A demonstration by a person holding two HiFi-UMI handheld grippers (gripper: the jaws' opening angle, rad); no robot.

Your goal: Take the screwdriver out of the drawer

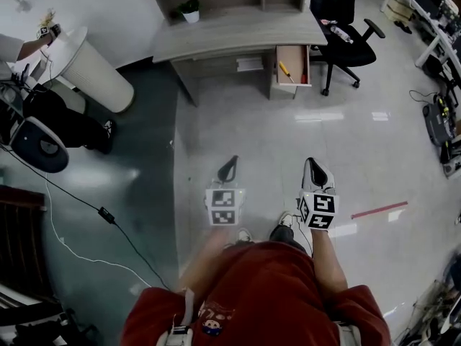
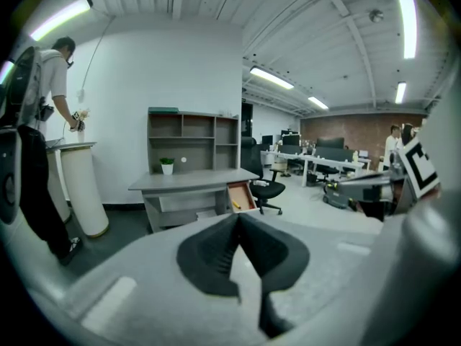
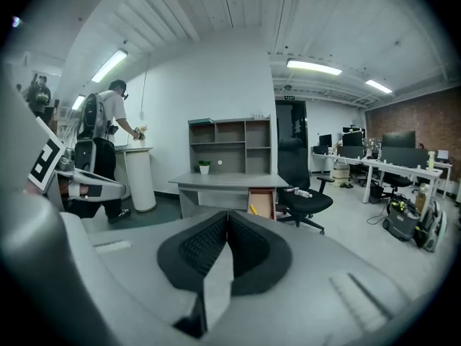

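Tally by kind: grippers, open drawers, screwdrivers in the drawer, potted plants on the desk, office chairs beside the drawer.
Grippers: 2 (left gripper, right gripper)
Open drawer: 1
Screwdriver: 1
Potted plant: 1
Office chair: 1
Total: 6

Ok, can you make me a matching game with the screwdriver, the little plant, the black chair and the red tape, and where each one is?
Things:
1 screwdriver
2 potted plant
3 office chair
4 red tape strip

Places:
A on the desk
B flat on the floor
C in the open drawer
D standing beside the drawer

Pairs: 1-C, 2-A, 3-D, 4-B
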